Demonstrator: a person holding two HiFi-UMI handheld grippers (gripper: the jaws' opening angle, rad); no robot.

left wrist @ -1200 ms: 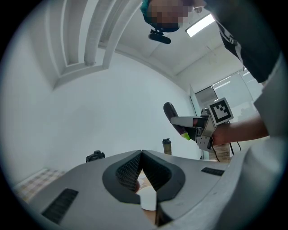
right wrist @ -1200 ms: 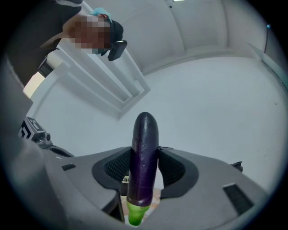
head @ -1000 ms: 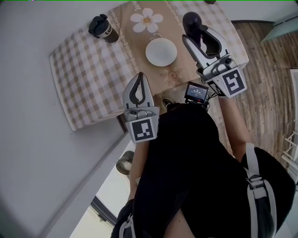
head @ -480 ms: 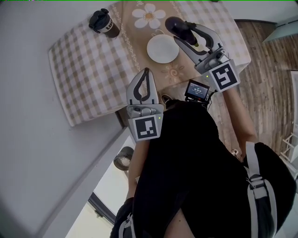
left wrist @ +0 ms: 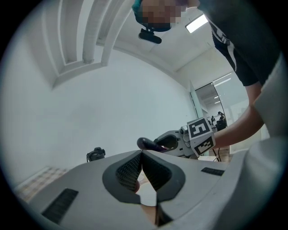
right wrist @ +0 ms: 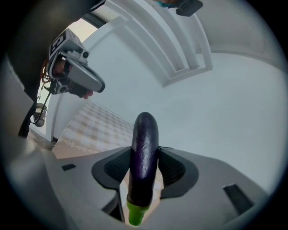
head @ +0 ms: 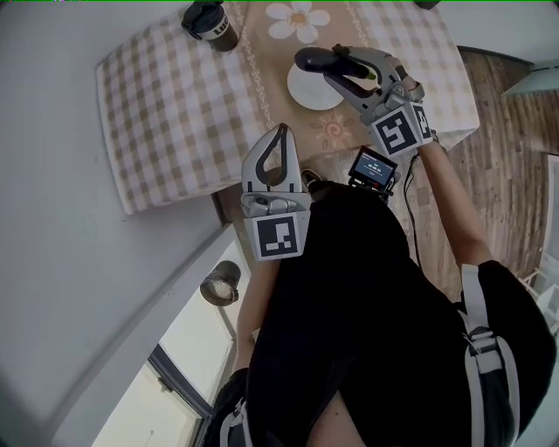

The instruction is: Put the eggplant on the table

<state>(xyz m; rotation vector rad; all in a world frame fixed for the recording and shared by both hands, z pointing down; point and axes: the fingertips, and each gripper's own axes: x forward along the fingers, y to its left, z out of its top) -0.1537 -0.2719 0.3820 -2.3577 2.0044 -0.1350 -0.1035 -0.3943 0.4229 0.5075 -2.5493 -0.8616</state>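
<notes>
A dark purple eggplant (right wrist: pixel 144 150) with a green stem end is clamped between the pads of my right gripper (right wrist: pixel 145 153), lengthwise along the jaws. In the head view the right gripper (head: pixel 339 63) holds the eggplant (head: pixel 307 59) just above a white plate (head: pixel 306 92) on the checked tablecloth (head: pixel 166 105), its dark tip pointing left. My left gripper (head: pixel 281 131) hangs near the table's front edge, jaws pressed together with nothing between them. The left gripper view has its jaws (left wrist: pixel 141 153) meeting, and beyond them the eggplant (left wrist: pixel 146 143) in the right gripper.
A black lidded cup (head: pixel 210 17) stands at the table's far left; it also shows small in the left gripper view as the cup (left wrist: pixel 95 154). A daisy-patterned runner (head: pixel 297 22) crosses the cloth. Wooden floor (head: pixel 498 131) lies to the right of the table. A small screen device (head: pixel 374 166) sits at the person's chest.
My right gripper has come down and leftward over the plate and rolled, so the eggplant now points sideways. The left gripper has stayed where it was, still shut.
</notes>
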